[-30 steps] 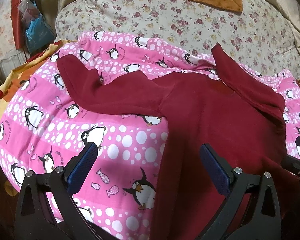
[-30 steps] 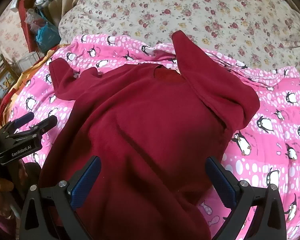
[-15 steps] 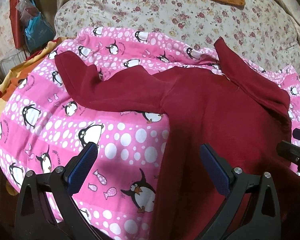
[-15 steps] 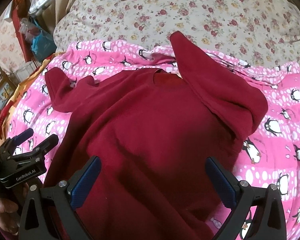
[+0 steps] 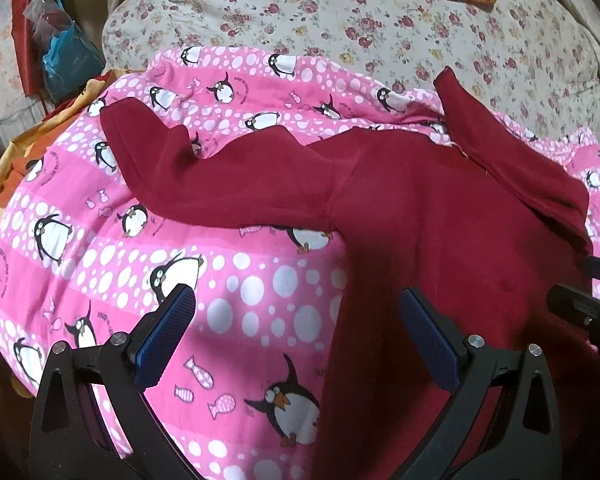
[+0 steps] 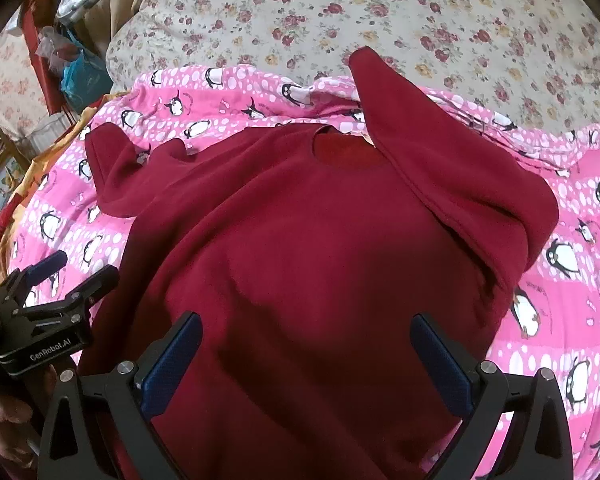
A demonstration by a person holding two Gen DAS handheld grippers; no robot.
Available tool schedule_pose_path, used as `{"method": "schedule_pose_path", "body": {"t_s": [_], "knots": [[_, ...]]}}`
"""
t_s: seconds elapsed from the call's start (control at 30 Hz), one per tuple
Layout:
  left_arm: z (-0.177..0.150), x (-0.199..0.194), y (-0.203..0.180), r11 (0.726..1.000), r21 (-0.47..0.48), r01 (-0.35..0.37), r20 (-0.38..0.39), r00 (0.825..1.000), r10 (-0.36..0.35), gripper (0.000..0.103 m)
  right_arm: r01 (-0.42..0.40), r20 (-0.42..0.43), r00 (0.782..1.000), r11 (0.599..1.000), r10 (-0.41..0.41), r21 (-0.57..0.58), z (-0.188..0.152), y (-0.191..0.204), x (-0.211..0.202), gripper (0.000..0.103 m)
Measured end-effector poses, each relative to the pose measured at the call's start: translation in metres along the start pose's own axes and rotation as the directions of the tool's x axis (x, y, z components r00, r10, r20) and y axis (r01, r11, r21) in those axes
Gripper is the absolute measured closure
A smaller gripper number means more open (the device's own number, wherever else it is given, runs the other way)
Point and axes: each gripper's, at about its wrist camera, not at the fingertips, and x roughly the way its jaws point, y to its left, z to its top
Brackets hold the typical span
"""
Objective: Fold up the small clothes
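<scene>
On the bed: a dark red sweater (image 6: 320, 248) lies spread on the pink penguin blanket (image 5: 228, 292).
Done: one sleeve (image 6: 452, 152), at 1 o'clock, lies folded back over the shoulder.
Left: the other sleeve (image 5: 220, 184), at 10 o'clock, is stretched out; the body is unfolded.
Look: soft, fleecy, lightly rumpled.
Left tongs (image 5: 296, 320): apart, empty, over the sweater's edge.
Right tongs (image 6: 306, 344): apart, empty, over its lower body.

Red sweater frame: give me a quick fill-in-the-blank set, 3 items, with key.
1. The red sweater lies on a pink blanket printed with ____.
2. Both the left tongs and the right tongs are ____, holding nothing.
3. The sweater's right sleeve is folded toward the ____.

Missing words: penguins; open; neckline
</scene>
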Motion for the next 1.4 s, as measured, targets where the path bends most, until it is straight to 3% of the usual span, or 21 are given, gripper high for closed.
{"method": "schedule_pose_path", "body": {"t_s": [0.27,0.6,1.13,1.27,1.4], "knots": [[0.021,0.010,0.026,0.999,-0.038,-0.008,0.001,1.000,0.008,0.001,0.019,0.015,1.000,1.000,-0.019,-0.006,0.012,-0.001,0.009,0.000],[0.052,0.027,0.082,0.985,-0.130,-0.117,0.010,0.993,0.119,0.001,-0.002,0.004,1.000,1.000,0.002,-0.024,0.016,0.004,0.019,0.000],[0.065,0.049,0.107,0.973,-0.143,-0.183,-0.015,0.983,0.182,0.001,-0.011,-0.016,1.000,0.999,0.011,-0.033,0.023,0.004,0.033,0.000],[0.078,0.065,0.124,0.957,-0.164,-0.241,-0.024,0.970,0.240,0.001,-0.022,-0.030,0.999,0.999,0.021,-0.030,0.021,0.003,0.038,0.000],[0.097,0.089,0.144,0.928,-0.167,-0.332,-0.045,0.943,0.329,0.001,-0.043,-0.047,0.998,0.999,0.042,-0.024,0.020,0.004,0.042,0.000]]}}
